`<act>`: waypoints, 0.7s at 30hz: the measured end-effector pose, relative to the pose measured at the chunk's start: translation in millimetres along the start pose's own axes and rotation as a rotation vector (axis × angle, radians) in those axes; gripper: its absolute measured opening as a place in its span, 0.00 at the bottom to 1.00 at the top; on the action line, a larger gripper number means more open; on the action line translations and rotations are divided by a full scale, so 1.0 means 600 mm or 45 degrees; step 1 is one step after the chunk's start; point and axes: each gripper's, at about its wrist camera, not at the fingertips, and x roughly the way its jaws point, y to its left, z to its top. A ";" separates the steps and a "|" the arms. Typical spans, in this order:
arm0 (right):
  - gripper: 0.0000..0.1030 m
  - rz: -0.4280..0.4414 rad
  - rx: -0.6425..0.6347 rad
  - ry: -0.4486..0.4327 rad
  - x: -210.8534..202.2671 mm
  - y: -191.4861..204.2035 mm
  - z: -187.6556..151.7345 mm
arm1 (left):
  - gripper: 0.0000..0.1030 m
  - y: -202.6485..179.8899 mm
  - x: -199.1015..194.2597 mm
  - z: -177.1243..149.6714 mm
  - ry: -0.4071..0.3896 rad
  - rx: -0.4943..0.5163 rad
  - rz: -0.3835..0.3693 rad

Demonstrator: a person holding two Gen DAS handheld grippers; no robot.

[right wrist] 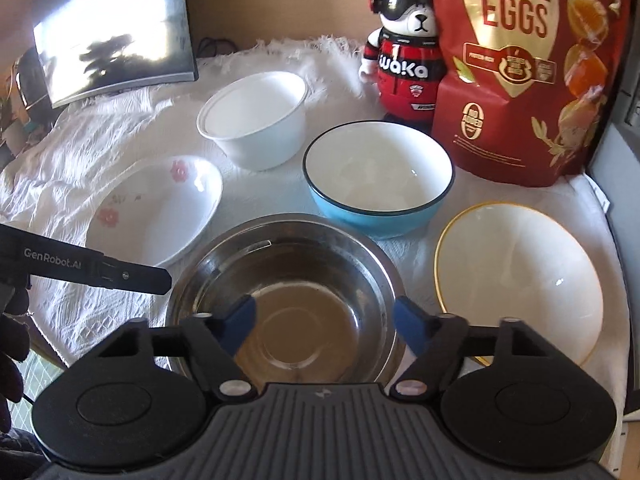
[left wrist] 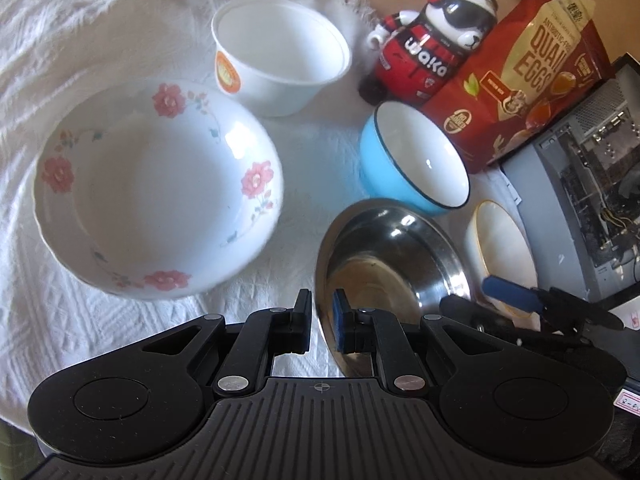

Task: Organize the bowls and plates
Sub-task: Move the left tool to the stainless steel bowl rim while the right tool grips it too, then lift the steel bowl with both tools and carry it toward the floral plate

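Observation:
A steel bowl (left wrist: 392, 260) (right wrist: 288, 280) sits on the white cloth, nearest to me. My left gripper (left wrist: 322, 312) (right wrist: 160, 280) is shut on its left rim. My right gripper (right wrist: 324, 320) (left wrist: 480, 298) stands open over the bowl's right side, one finger inside and the other just outside the rim, pads apart from the metal. Around it stand a floral bowl (left wrist: 160, 188) (right wrist: 160, 208), a white tub (left wrist: 280, 52) (right wrist: 256, 128), a blue bowl (left wrist: 412, 164) (right wrist: 380, 184) and a gold-rimmed white bowl (left wrist: 504, 248) (right wrist: 520, 280).
A panda figure (left wrist: 432, 36) (right wrist: 404, 56) and a red quail-egg bag (left wrist: 528, 72) (right wrist: 520, 68) stand at the back right. A computer case (left wrist: 592, 184) borders the right edge. A monitor (right wrist: 112, 36) stands at the back left. The white cloth (left wrist: 60, 60) covers the table.

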 end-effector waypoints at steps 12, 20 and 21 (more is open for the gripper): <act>0.56 -0.127 -0.122 0.048 0.064 -0.002 0.031 | 0.23 -0.005 0.065 0.000 0.121 -0.051 -0.040; 0.56 -0.151 -0.083 0.059 0.077 -0.011 0.034 | 0.16 0.010 0.065 0.004 0.222 -0.110 -0.108; 0.56 -0.156 -0.086 0.057 0.078 -0.011 0.034 | 0.16 0.010 0.064 0.005 0.224 -0.106 -0.108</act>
